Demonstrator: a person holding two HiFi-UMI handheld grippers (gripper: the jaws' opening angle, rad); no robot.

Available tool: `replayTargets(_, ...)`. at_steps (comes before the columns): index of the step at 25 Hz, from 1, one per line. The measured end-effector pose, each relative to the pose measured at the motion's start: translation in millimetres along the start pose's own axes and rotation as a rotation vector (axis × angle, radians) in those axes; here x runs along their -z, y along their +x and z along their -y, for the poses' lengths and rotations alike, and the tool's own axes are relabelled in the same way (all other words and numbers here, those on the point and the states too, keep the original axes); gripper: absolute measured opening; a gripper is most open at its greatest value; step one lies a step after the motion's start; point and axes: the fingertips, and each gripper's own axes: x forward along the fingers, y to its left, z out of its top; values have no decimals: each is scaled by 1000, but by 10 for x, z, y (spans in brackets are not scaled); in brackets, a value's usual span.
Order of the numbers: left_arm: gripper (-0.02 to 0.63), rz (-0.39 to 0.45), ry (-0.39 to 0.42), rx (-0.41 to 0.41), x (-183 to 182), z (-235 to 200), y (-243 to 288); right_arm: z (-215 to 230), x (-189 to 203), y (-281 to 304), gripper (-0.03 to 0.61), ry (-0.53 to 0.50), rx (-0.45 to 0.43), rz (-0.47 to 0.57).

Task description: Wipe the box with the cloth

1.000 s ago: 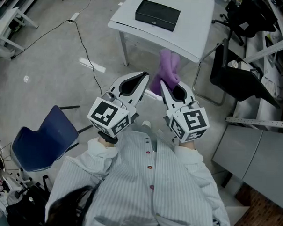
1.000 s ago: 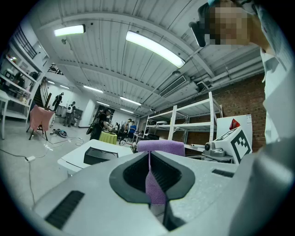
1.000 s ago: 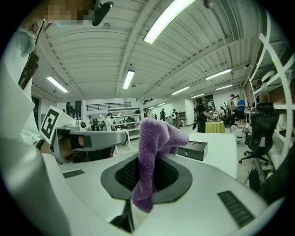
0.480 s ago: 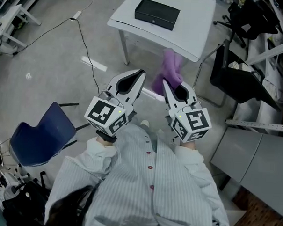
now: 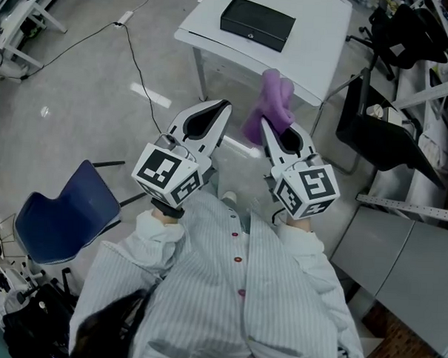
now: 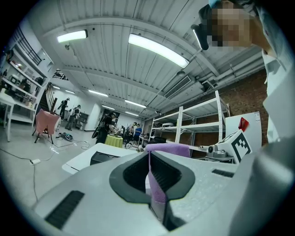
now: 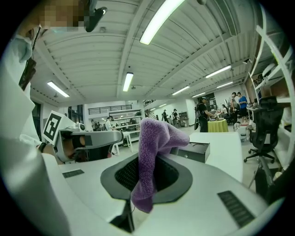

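Long white fluorescent ceiling strips (image 6: 156, 50) light the hall brightly. Both gripper views bulge, with black vignetted corners; the fuzzy purple cloth (image 7: 150, 152) is sharp. The head view is dimmer, greyish, low in contrast.

Cloth (image 5: 273, 101): looked fuzzy, soft purple fabric.
Box (image 5: 257, 24): looked matt black, smooth.
Table (image 5: 319, 45): had a smooth white top.
Right claw (image 5: 265, 128): was pale matt plastic with dark ribbed lining.
Shirt (image 5: 233, 301): was striped woven cloth.

The box (image 5: 257, 23) bears a tiny unclear fitting (image 5: 250, 36), perhaps a latch.
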Motion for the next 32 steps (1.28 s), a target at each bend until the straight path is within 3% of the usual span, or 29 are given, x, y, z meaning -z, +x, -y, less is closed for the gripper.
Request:
replayTargets(21,18,-40,1,68,-441,-2033,1061,801,-407,2001,52,62,109,-29)
replayTargets(32,18,-98,-27,135,-314,-2511,1299,1012,-309,2381,52,111,188,-64)
